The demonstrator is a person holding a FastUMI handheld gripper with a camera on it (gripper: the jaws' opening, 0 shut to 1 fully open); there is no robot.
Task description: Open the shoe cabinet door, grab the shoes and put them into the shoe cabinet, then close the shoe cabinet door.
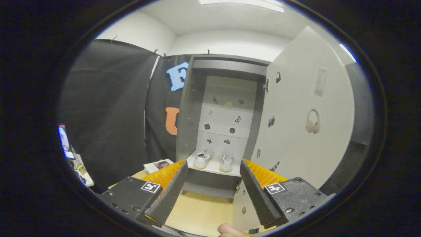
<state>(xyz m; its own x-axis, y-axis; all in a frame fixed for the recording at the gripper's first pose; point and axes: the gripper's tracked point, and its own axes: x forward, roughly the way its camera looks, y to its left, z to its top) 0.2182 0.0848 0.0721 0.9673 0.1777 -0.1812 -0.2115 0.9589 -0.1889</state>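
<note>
I see my hand-held gripper [213,179] released, holding nothing; beyond its fingers, both shoes [213,159] sit inside the shoe cabinet [194,108], door [302,112] open.

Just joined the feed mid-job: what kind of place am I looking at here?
Probably a staged recording booth, not a real home: black cloth walls hang around a shoe cabinet with its door swung open and a pair of white shoes on the shelf. The hand-held gripper is open and empty.

Door [306,112] swung wide; claw [213,171], fingers spread, faces unblocked cabinet [192,98] above shoes [213,159].
</note>
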